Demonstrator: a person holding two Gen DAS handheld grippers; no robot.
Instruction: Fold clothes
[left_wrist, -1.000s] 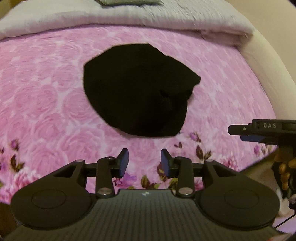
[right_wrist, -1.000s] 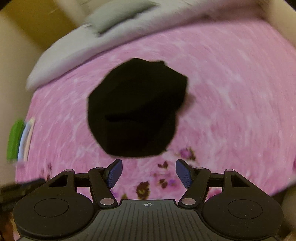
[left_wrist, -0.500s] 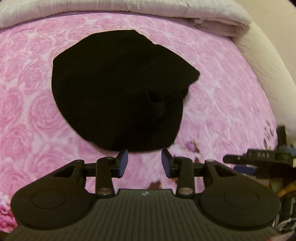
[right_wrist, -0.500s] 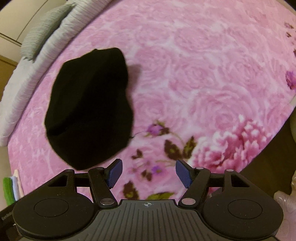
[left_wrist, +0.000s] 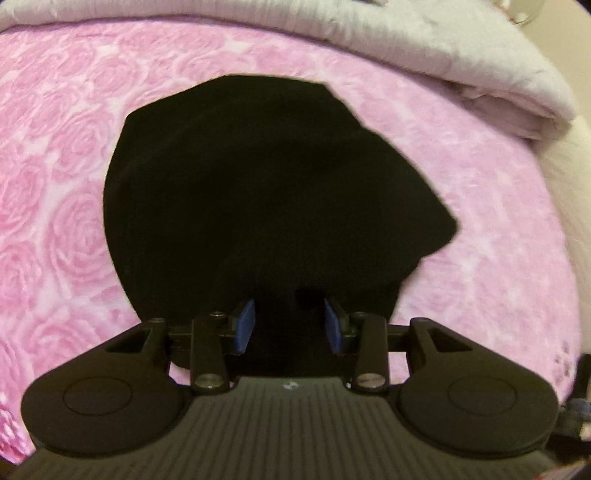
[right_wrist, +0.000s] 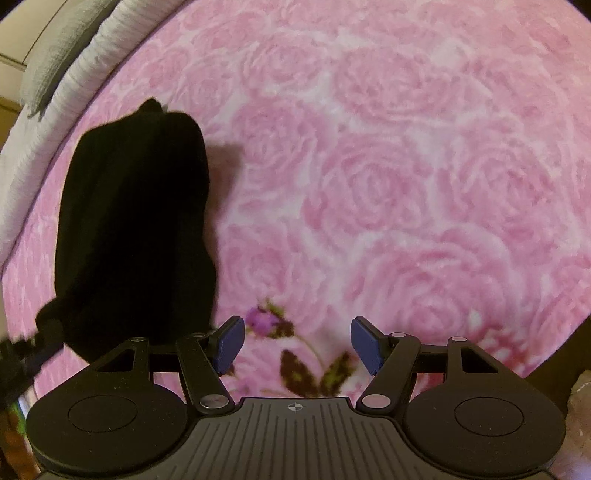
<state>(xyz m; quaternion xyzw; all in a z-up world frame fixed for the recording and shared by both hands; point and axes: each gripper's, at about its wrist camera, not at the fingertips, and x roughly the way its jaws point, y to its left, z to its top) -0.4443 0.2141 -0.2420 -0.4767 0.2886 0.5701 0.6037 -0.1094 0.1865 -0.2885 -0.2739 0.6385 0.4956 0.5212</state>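
One tool (left_wrist: 289, 325) over black garment (left_wrist: 266, 192)

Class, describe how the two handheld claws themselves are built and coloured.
Left claw and right claw match: matte black ribbed bodies, a round disc on each side, silver pivot screws, black linkage arms, blue pads on the fingers, a small white centre mark.

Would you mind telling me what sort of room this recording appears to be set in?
Most likely a bedroom: a pink rose-patterned bedspread covers a wide soft surface, a folded grey quilt lies along its far edge, and a grey pillow sits beyond it.
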